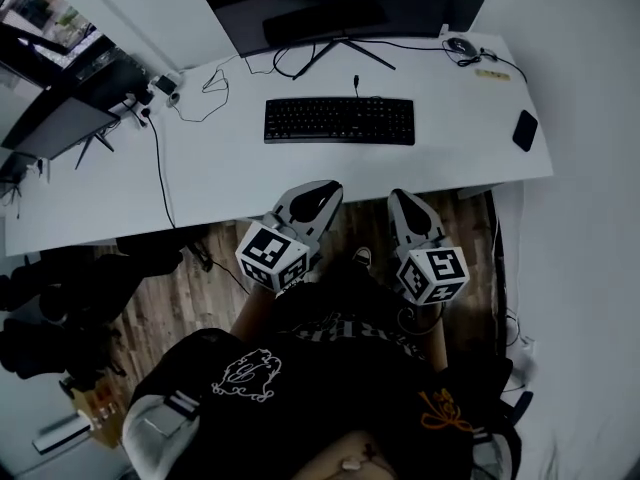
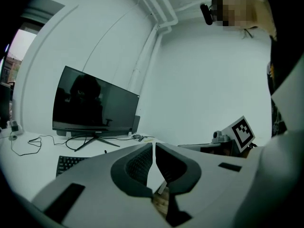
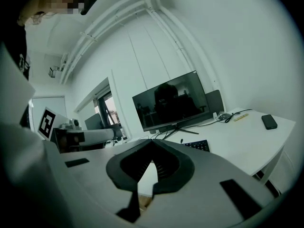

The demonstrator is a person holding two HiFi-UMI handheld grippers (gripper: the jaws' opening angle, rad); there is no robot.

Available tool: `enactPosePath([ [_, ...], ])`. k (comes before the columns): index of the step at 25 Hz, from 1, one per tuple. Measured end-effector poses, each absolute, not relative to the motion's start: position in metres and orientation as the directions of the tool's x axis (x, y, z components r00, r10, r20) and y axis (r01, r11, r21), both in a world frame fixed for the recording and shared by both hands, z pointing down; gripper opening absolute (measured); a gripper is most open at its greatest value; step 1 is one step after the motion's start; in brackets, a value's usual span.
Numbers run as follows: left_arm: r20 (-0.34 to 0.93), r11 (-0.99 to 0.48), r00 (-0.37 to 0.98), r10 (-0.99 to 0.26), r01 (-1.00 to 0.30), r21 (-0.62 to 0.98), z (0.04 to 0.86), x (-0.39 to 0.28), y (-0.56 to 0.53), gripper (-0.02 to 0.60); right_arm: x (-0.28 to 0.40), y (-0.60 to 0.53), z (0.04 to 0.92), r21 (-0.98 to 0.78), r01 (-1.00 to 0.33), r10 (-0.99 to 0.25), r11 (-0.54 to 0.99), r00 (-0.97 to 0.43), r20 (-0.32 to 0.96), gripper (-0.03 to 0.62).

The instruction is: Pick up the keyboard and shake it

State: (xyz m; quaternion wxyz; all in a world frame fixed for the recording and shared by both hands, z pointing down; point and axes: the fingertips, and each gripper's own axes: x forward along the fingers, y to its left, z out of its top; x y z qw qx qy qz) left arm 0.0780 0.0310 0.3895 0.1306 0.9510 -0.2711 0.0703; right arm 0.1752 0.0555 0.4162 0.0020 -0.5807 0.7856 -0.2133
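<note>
A black keyboard (image 1: 340,120) lies flat on the white desk (image 1: 250,173), in front of the monitor. Both grippers hang at the desk's near edge, apart from the keyboard. My left gripper (image 1: 322,190) is shut with nothing in it, its tips just over the desk edge. My right gripper (image 1: 400,198) is also shut and holds nothing. In the left gripper view the keyboard (image 2: 70,163) shows at the lower left, partly hidden by the jaws. In the right gripper view a corner of the keyboard (image 3: 199,145) peeks out beyond the shut jaws.
A dark monitor (image 1: 330,3) on a stand sits behind the keyboard. A black phone (image 1: 525,130) lies near the desk's right edge, a mouse (image 1: 460,45) and cables at the back right. Chargers and cables (image 1: 150,93) clutter the back left. Wooden floor lies below.
</note>
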Motion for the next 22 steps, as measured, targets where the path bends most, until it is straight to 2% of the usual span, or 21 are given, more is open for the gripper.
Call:
enactPosePath([
  [6,0.279,-0.802,0.801,-0.53,-0.58,0.143,0.4,0.095,0.02,0.031,0.205,0.03,0.43,-0.39,-0.887,-0.902,0.249,-0.359,0.24,0.015],
  [14,0.305,-0.761,0.757,-0.578,-0.635,0.136,0.406,0.081,-0.003,0.032,0.211,0.001,0.446,-0.424,-0.87,-0.888,0.251,-0.381,0.256,0.015],
  [22,0.321,-0.733,0.727,-0.607,-0.668,0.126,0.42,0.055,-0.06,0.032,0.228,-0.04,0.464,-0.424,-0.887,-0.895,0.185,-0.33,0.3,0.015],
])
